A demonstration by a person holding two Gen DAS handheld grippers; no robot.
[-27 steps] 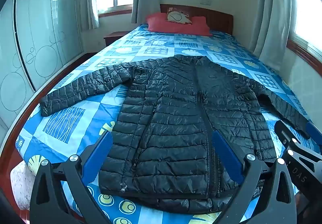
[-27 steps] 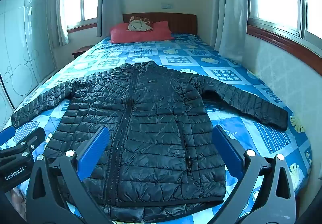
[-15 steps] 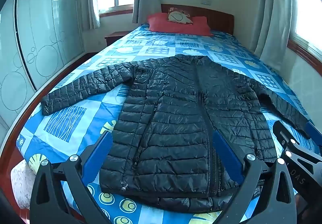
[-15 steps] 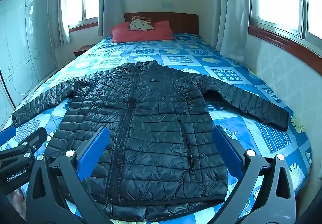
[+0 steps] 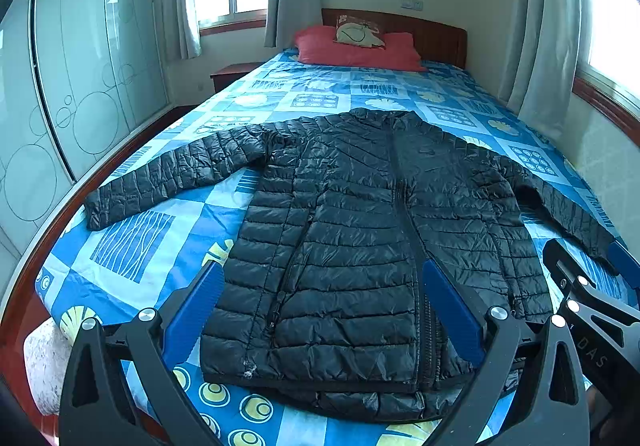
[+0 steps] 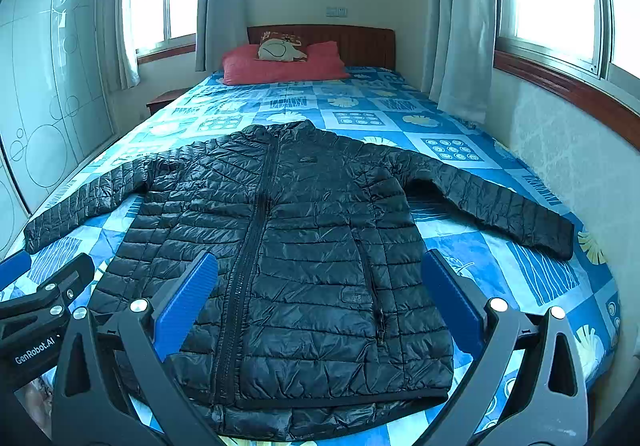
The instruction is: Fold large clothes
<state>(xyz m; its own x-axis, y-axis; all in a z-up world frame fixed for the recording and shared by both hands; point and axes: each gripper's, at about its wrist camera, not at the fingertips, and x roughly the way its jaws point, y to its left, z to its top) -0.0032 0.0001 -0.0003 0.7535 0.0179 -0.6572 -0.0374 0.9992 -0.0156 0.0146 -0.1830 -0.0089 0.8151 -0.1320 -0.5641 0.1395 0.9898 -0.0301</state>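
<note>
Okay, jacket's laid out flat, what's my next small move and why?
Probably bring the left gripper to the left sleeve's cuff to fold it inward: the black jacket lies zipped with both sleeves spread, and both grippers are open, holding nothing.

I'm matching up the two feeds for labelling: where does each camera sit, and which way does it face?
Left wrist: on the left tongs at the bed's foot, facing the headboard over the black jacket; the right tongs show at its right edge.
Right wrist: on the right tongs, same direction; the left tongs show lower left.
Shared: jacket, blue bedspread, red pillow.
</note>
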